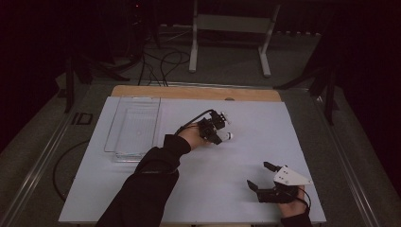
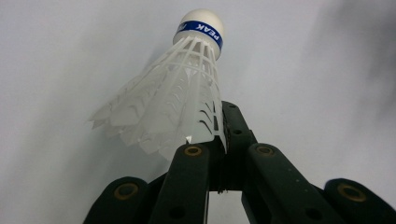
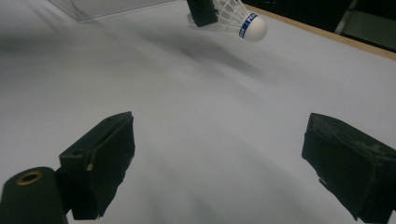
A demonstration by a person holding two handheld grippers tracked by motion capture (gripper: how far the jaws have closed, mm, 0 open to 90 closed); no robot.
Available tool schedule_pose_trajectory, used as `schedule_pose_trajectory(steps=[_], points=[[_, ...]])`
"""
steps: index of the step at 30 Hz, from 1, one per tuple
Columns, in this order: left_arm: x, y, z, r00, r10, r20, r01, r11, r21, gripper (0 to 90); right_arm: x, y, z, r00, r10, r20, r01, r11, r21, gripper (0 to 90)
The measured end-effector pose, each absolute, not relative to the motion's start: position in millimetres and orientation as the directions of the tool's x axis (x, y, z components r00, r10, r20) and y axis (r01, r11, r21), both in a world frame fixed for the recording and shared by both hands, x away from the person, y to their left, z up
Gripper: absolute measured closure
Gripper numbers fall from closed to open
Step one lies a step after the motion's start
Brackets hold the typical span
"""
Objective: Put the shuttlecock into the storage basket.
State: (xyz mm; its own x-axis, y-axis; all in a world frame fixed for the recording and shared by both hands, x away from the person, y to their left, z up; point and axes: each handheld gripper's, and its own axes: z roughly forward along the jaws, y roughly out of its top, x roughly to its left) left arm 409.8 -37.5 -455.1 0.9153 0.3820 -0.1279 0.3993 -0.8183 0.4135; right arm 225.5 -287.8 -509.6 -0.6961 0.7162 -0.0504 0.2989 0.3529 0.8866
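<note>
While the left hand-held gripper (image 1: 221, 126) sits just above centre in the high view, its jaws are clamped tight on the skirt of a white shuttlecock (image 2: 182, 93), and that is the whole story right now. Look at the left gripper view: the plastic feathers are pinched right at the lower rim, the cork with its blue band pointing away toward the top of the frame. In the right gripper view the same shuttlecock (image 3: 243, 18) hangs at the top edge, clear of the white table (image 1: 203, 189), its shadow lying apart from it below.

Down in the lower right of the high view, the right hand-held gripper (image 1: 265, 176) waits with its jaws spread wide and nothing between them.

Now the danger. That grip is on thin, springy lattice, and only on one side of the skirt, so a quick swing could let it slip or twist out, and a round cork would roll once it lands. Squeeze harder and the skirt may crease. If the clear tray (image 1: 134, 124) at the left of the high view is the destination, its see-through walls are easy to misjudge, and a low carry could clip the near rim.
</note>
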Motion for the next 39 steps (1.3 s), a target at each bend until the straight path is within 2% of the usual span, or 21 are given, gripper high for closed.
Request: schedule_pose_trajectory(steps=[39], points=[[385.8, -6.4, -417.2, 0.947, 0.304, -0.103, 0.318, -0.85, 0.419, 90.0, 226.3, -286.8, -510.9, -0.693, 0.719, -0.05, 0.307, 0.358, 0.882, 9.4]])
